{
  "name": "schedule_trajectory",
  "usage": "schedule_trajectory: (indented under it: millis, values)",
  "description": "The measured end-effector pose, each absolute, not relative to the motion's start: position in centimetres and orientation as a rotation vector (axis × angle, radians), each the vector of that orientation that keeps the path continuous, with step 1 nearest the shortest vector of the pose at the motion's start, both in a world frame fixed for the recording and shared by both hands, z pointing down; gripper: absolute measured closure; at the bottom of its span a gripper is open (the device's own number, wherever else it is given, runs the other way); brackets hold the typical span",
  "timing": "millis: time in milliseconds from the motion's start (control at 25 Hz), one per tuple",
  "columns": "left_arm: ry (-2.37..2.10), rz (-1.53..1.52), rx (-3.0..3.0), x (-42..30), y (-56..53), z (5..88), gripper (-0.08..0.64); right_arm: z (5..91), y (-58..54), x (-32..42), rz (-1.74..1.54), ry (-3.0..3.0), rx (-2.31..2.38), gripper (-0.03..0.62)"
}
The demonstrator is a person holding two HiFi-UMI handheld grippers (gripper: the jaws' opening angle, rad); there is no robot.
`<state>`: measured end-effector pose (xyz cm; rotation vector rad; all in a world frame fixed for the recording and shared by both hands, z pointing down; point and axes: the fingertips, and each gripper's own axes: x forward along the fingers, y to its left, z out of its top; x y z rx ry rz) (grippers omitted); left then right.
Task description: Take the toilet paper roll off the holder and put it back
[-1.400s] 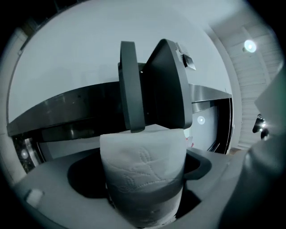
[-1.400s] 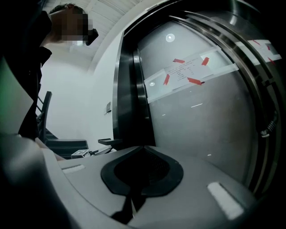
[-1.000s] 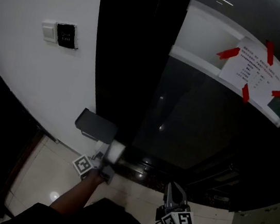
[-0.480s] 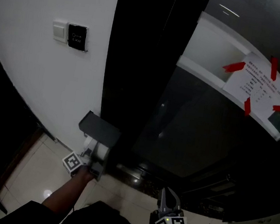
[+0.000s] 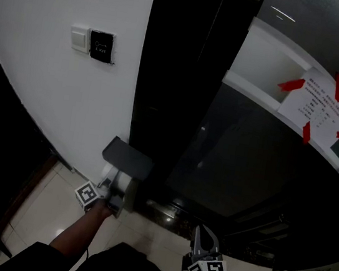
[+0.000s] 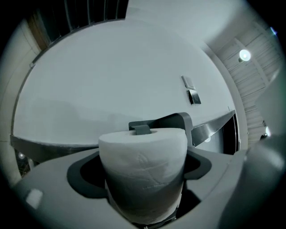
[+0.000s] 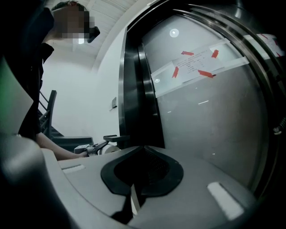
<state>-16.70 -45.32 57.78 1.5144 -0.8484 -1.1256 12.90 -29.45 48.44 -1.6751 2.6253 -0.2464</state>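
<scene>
White wall (image 5: 36, 99) meets a dark glossy panel (image 5: 246, 168). The grey holder (image 5: 128, 158) is mounted low at that junction. The left gripper (image 5: 115, 193) clamps the toilet paper roll (image 6: 143, 172) just beneath the holder's cover, with a grey holder tab showing at the roll's core. The right gripper (image 7: 142, 154) is well apart, its jaws together and empty.

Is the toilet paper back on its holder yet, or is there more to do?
Nearly. Taking it off looks done: a second ago the toilet paper roll was held out away from the holder. Now the left gripper clamps it right up against the holder, with the peg showing at the roll's hole. Left: seat it, let go, pull back. The right gripper waits shut and empty.
</scene>
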Motion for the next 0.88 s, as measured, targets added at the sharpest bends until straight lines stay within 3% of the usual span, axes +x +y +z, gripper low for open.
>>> schedule_trajectory:
  millis: [880]
  values:
    - [-0.986, -1.038, 1.637, -18.3, -41.6, 58.1, 0.084, 48.5, -30.5, 10.6, -0.23, 2.723, -1.541, 0.578]
